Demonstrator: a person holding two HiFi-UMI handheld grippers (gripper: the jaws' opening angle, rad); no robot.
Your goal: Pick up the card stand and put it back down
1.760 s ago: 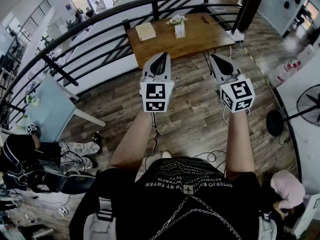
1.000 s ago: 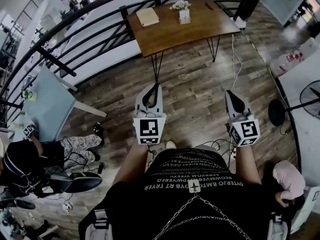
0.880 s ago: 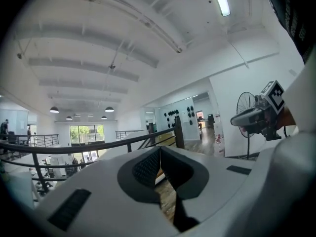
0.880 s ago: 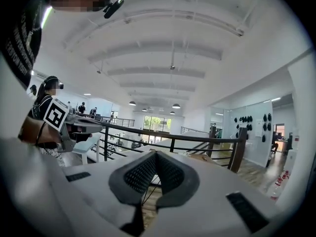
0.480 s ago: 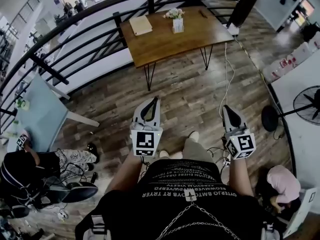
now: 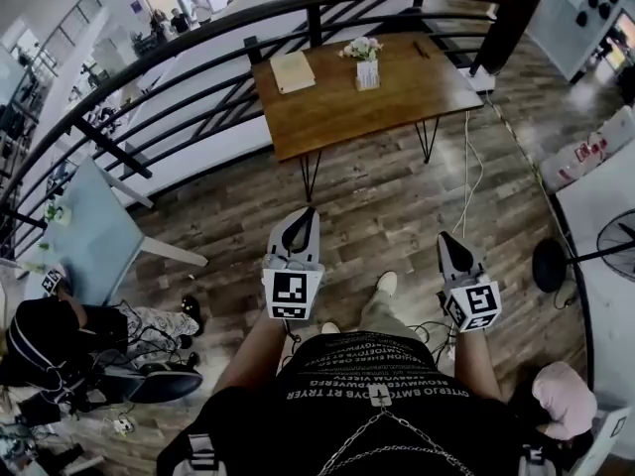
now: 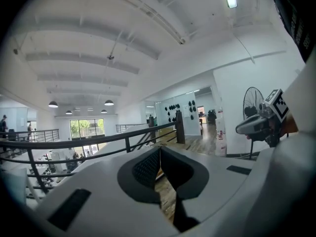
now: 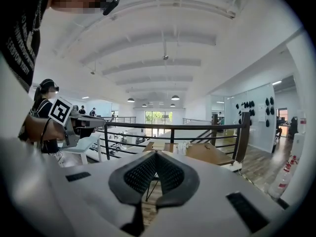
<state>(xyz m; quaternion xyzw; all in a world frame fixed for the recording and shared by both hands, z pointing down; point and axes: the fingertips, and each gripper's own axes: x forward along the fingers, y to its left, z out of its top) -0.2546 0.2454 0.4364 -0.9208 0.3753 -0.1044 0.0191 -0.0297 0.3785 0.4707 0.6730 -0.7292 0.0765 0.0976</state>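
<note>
Both tongs are clenched with nothing between them. In the head view the left tongs (image 6: pixel 302 217) and the right tongs (image 6: pixel 443 238) are held low in front of the person. They hang above the wooden floor (image 6: pixel 387 191), well apart from the desk (image 6: pixel 327 112). Each gripper view shows the textured pads (image 7: pixel 146 168) meeting at their tips, with only floor and room beyond. The card stand (image 6: pixel 368 73), small, white and upright, stands on the far half of the desk, in front of the black railing (image 6: pixel 198 36). A tan notebook (image 6: pixel 292 70) lies to its left, apart from it.
</note>
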